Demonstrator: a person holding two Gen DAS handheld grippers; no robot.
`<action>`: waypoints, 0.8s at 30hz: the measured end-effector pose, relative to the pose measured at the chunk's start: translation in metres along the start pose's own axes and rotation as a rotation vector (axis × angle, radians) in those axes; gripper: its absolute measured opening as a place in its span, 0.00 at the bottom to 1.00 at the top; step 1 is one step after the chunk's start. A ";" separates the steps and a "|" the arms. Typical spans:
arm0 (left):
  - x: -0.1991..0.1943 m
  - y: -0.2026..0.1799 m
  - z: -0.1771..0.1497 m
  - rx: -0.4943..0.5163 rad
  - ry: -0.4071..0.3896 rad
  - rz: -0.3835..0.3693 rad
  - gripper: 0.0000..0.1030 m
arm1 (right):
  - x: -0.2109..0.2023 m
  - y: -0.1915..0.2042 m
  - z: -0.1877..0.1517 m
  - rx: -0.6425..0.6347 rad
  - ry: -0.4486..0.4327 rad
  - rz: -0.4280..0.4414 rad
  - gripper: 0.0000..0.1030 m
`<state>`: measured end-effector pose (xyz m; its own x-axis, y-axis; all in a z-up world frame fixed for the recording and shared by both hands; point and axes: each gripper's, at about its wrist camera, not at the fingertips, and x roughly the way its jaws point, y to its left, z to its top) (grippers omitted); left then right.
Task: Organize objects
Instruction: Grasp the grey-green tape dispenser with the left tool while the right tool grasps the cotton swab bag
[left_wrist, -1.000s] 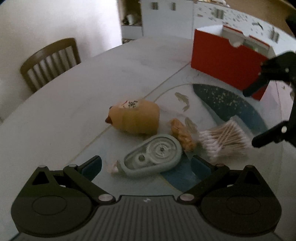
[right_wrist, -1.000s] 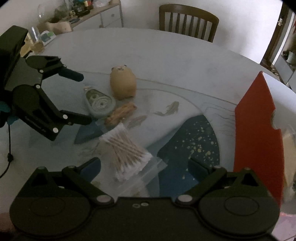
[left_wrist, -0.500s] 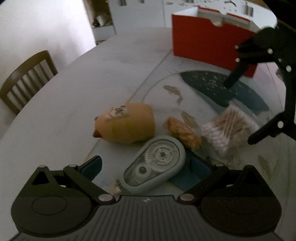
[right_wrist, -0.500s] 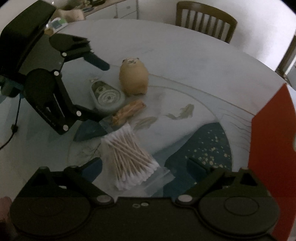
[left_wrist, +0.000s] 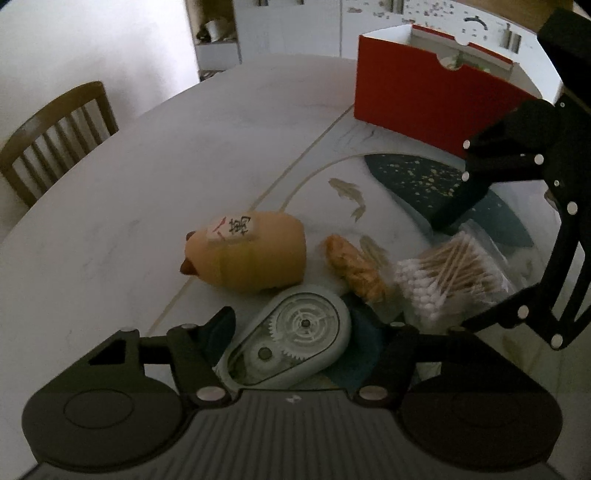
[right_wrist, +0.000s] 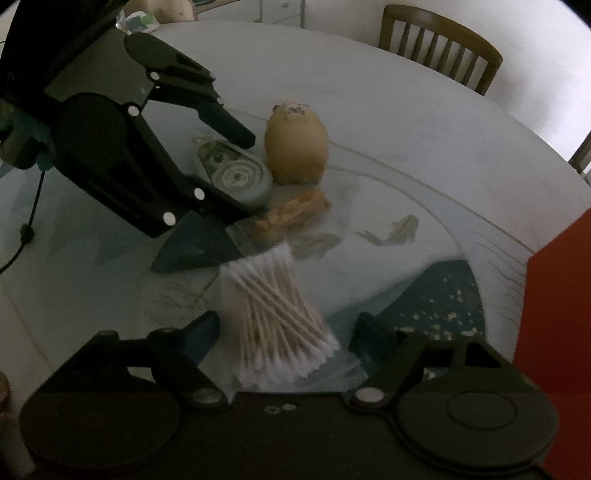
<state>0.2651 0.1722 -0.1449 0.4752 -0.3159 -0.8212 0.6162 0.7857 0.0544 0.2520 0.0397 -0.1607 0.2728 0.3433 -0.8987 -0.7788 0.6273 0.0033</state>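
The left gripper (left_wrist: 301, 334) has its fingers (left_wrist: 218, 326) either side of the pale green correction-tape dispenser (left_wrist: 291, 341). They have just been closing and now stand about half open, close to the casing; whether the pads already press on it cannot be told, so this is a grasp forming, not one made. A second ago those fingers were wide and the dispenser lay farther ahead of them.

The right gripper (right_wrist: 284, 326) does likewise over the bag of cotton swabs (right_wrist: 277, 314) — its fingers (right_wrist: 205, 325) have just been narrowing from full width yet keep clear gaps on both sides of the bundle, which lies flat on the desk (left_wrist: 129, 184).

Outward from the left fingers: the tan plush toy (left_wrist: 247, 253) lies on its side at twelve o'clock just beyond the dispenser, a small orange snack packet (left_wrist: 354, 267) at one o'clock, the swabs (left_wrist: 454, 278) at two o'clock, and the open red box (left_wrist: 428, 96) far off near one o'clock.

Both hands, I judge, are taking one item each for that box; the slippery bag may slide as the fingers meet.
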 end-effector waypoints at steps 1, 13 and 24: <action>0.000 -0.001 -0.001 -0.009 0.002 0.005 0.66 | 0.000 0.001 0.001 -0.001 -0.001 0.004 0.71; -0.011 -0.025 -0.009 -0.211 0.059 0.082 0.62 | -0.010 -0.001 -0.001 0.119 -0.010 -0.011 0.34; -0.028 -0.048 -0.020 -0.374 0.058 0.059 0.53 | -0.048 -0.009 -0.037 0.249 -0.046 -0.013 0.33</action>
<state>0.2098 0.1543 -0.1362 0.4601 -0.2426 -0.8541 0.3119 0.9448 -0.1004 0.2254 -0.0083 -0.1334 0.3117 0.3621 -0.8785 -0.6132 0.7829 0.1051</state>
